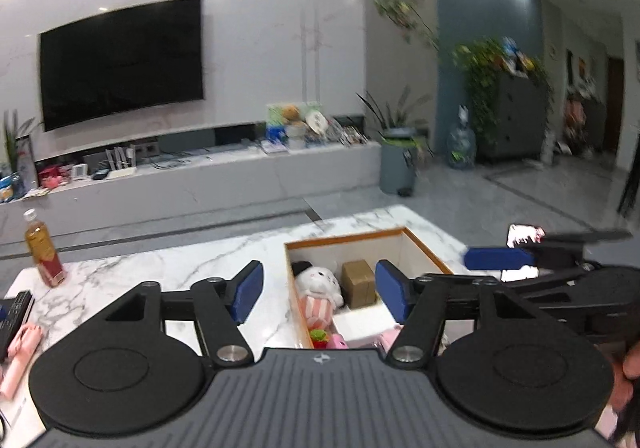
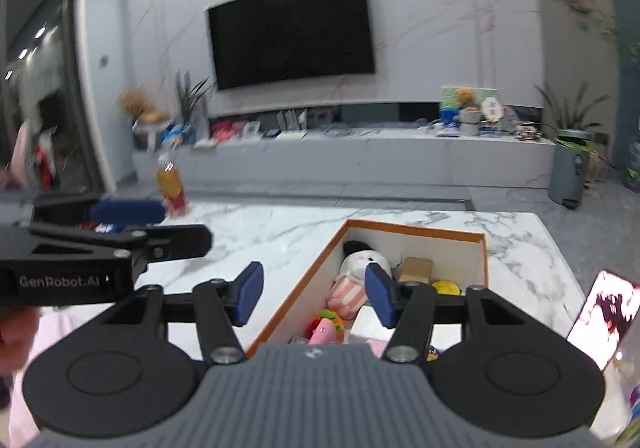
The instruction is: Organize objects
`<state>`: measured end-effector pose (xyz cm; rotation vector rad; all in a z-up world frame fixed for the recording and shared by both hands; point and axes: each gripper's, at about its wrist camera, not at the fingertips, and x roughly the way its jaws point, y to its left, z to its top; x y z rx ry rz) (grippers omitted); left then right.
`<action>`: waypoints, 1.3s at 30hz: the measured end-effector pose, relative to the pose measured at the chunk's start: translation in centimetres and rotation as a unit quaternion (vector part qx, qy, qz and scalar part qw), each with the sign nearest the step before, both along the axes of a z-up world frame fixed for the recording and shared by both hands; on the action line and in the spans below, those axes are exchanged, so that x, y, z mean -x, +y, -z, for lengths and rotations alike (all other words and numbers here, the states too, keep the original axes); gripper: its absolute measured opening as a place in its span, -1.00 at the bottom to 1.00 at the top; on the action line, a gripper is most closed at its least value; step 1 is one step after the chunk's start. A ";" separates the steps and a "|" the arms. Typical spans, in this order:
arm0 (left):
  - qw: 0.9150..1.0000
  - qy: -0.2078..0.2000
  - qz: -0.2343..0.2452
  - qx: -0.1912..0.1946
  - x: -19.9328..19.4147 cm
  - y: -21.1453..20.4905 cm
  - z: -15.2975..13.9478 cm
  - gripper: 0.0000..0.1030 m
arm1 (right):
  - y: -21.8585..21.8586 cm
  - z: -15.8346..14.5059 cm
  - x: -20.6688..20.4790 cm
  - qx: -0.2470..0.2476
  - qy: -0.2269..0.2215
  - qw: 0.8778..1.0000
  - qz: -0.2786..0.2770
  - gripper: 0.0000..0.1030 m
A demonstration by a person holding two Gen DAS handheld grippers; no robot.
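I've got left gripper (image 1: 320, 290) and right gripper (image 2: 314, 294) both spread wide, empty | box (image 2: 416, 228) just ahead, below my fingers | plush toy (image 2: 366, 264) inside: soft, light, I'd pinch its body | bottle (image 1: 42, 248) far left: slick, likely heavier, take mid-body.

A white marble table (image 2: 280, 232) carries an open box (image 2: 416, 228) at centre, a drink bottle (image 1: 43, 252) at ten o'clock, a lit phone (image 2: 608, 312) at three o'clock.
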<state>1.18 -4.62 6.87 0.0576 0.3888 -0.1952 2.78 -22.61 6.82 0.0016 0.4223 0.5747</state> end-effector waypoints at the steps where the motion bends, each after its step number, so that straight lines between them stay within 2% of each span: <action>1: 1.000 -0.009 -0.009 0.004 0.0 0.2 0.3 0.57 | 0.0 0.3 0.4 -0.005 -0.004 1.000 0.013 0.21; 4: 0.999 -0.018 -0.042 0.004 -0.3 0.6 1.1 0.68 | 0.4 1.4 1.1 -0.010 -0.007 0.999 0.039 0.39; 8: 0.997 -0.022 -0.077 0.006 -0.4 0.8 2.3 0.79 | 1.3 2.8 1.7 -0.002 -0.001 0.998 0.059 0.39; 12: 0.995 -0.009 -0.103 0.006 -0.8 1.3 4.0 0.81 | 2.2 4.3 1.3 0.006 0.017 0.997 0.080 0.41; 14: 0.993 0.008 -0.119 0.018 -0.7 2.1 4.8 0.81 | 2.5 5.2 1.0 0.015 0.020 0.995 0.093 0.57; 18: 0.991 0.034 -0.128 0.024 -1.1 3.2 6.4 0.81 | 2.9 6.9 0.3 0.040 0.016 0.992 0.116 0.60; 23: 0.991 0.055 -0.122 0.015 -1.8 3.4 7.6 0.82 | 2.8 8.4 -1.1 0.042 0.036 0.991 0.125 0.60; 28: 0.990 0.070 -0.122 0.013 -1.7 2.9 9.0 0.82 | 2.9 9.4 -1.4 0.046 0.036 0.988 0.139 0.60; 39: 0.988 0.078 -0.133 0.016 -1.0 2.9 8.9 0.82 | 3.2 9.3 -0.6 0.048 0.028 0.990 0.133 0.60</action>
